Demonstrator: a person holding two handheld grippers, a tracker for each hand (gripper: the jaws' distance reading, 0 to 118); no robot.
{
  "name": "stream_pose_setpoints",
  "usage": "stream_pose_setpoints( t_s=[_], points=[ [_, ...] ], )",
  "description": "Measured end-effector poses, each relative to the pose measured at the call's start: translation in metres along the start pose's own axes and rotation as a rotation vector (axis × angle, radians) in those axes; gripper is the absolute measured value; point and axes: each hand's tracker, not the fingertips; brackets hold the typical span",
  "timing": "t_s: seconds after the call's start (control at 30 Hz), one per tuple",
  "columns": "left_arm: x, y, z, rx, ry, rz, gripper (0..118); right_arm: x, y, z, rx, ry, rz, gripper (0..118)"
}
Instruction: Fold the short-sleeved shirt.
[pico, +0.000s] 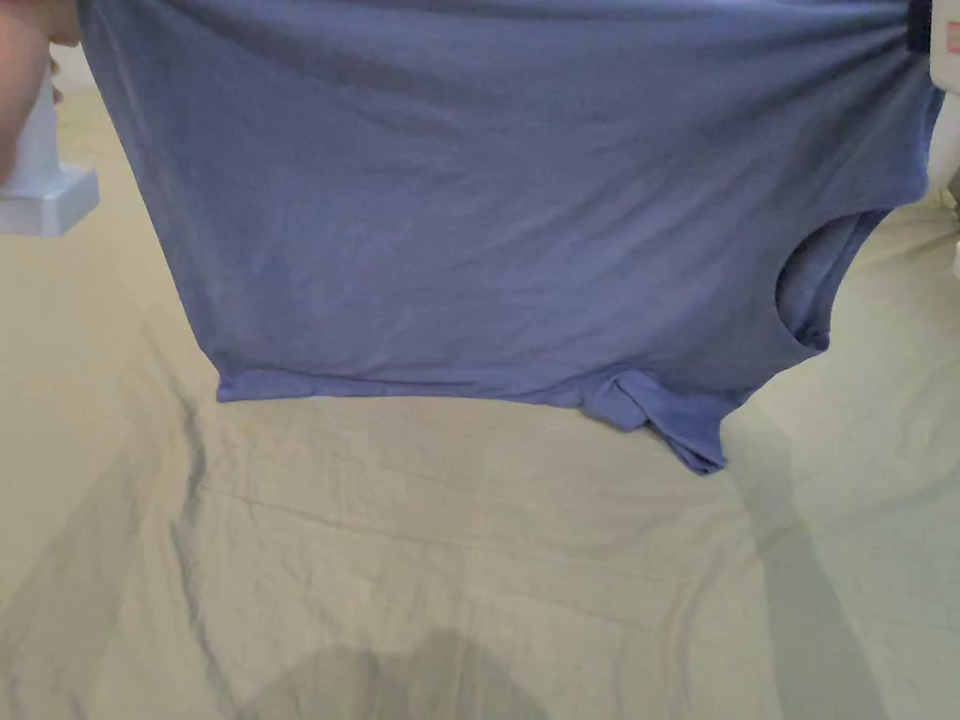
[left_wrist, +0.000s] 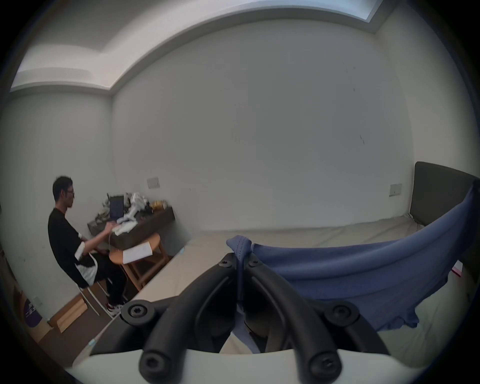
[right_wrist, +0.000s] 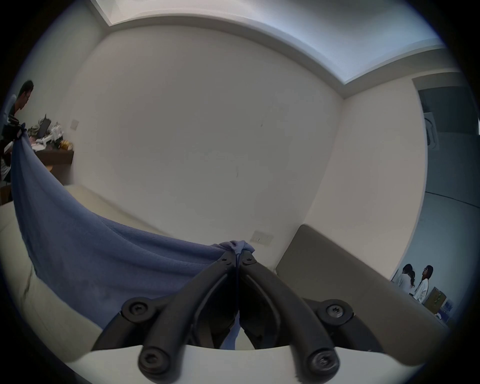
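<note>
Hanging in the air over the bed (pico: 469, 581), the blue shirt (pico: 506, 216) is stretched wide between two grippers. The left gripper (left_wrist: 240, 262) is pinched tight on one top corner, and the right gripper (right_wrist: 237, 256) is pinched tight on the other. The shirt looks soft, light and floppy, so holding it by the corners keeps it flat

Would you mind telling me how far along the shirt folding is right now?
Done: the blue shirt is picked up and spread wide. In hand: the left gripper and right gripper each pinch an edge, holding it hanging above the cream sheet. Left: laying it flat and every fold; no fold shows yet.
</note>
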Motion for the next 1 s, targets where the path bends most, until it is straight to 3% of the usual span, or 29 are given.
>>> stream_pose_setpoints(
  t_s=[0.2, 0.3, 0.4, 0.57, 0.73, 0.87, 1.0],
  points=[
    [-0.007, -0.105, 0.025, -0.109, -0.026, -0.104, 0, -0.032, -0.089, 0.039, -0.100, 0.120, 0.034, 3],
    [-0.012, -0.167, 0.054, -0.172, -0.038, -0.127, 0, -0.044, -0.140, 0.080, -0.185, 0.232, -0.008, 3],
    [-0.017, -0.230, 0.090, -0.298, -0.072, -0.088, 1, -0.059, -0.188, 0.122, -0.255, 0.265, 0.015, 3],
    [-0.020, -0.319, 0.157, -0.448, -0.118, -0.204, 1, -0.076, -0.255, 0.195, -0.402, 0.320, -0.004, 3],
    [-0.029, -0.384, 0.209, -0.630, -0.120, -0.297, 1, -0.078, -0.306, 0.248, -0.618, 0.394, -0.102, 3],
    [-0.029, -0.412, 0.239, -0.699, -0.172, -0.410, 0, -0.073, -0.338, 0.274, -0.749, 0.419, -0.064, 3],
    [-0.038, -0.425, 0.255, -0.773, -0.204, -0.422, 0, -0.062, -0.351, 0.299, -0.851, 0.421, -0.118, 3]
  ],
)
